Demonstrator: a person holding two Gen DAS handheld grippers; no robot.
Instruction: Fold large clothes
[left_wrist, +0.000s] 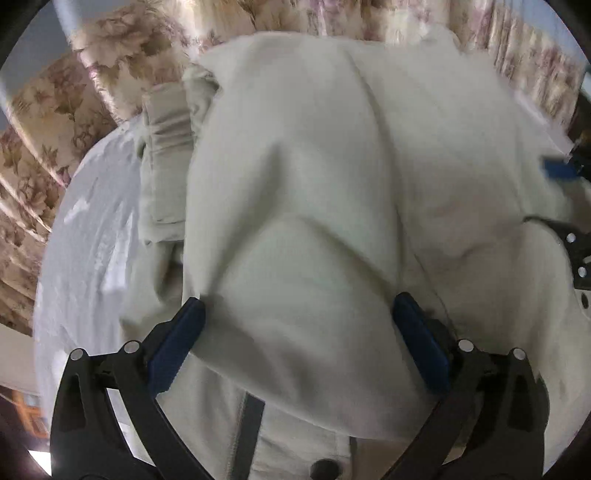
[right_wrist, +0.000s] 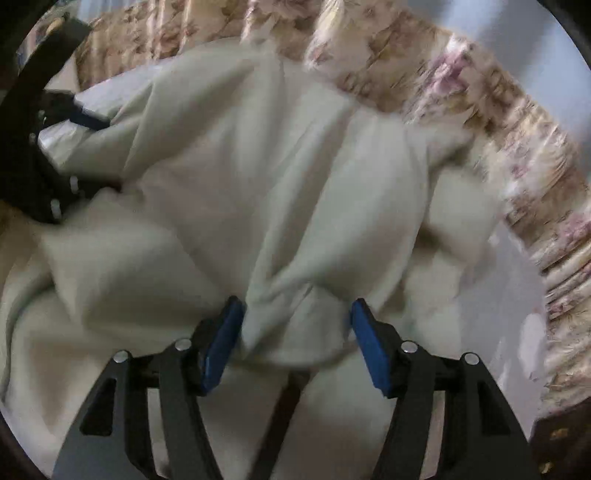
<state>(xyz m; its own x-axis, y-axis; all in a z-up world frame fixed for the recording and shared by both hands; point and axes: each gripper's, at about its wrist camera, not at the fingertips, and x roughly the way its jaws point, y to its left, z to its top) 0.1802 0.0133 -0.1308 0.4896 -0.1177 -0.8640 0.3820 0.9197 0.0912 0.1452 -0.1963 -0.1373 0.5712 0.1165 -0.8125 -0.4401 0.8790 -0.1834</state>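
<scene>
Cream garment (left_wrist: 332, 184) lies heaped on a white-sheeted surface (left_wrist: 92, 229), folded over itself with deep creases; a zipper strip and a dark button show at its near edge in the left wrist view. Can't tell if the surface is a bed or a counter. Floral curtain (left_wrist: 55, 122) in beige and pink hangs along the far side and wraps round left and right; both views are motion-blurred. A strip of pale blue wall shows above the curtain at the top corners. Left gripper (left_wrist: 295, 325): jaws spread wide, cloth bulging between the blue pads, nothing pinched. Right gripper (right_wrist: 297, 332): jaws part open, a bunched fold of the garment sits between the pads, pads not pressing on it as far as I can see. Each gripper shows at the edge of the other's view, both over the garment's near part, well apart.
</scene>
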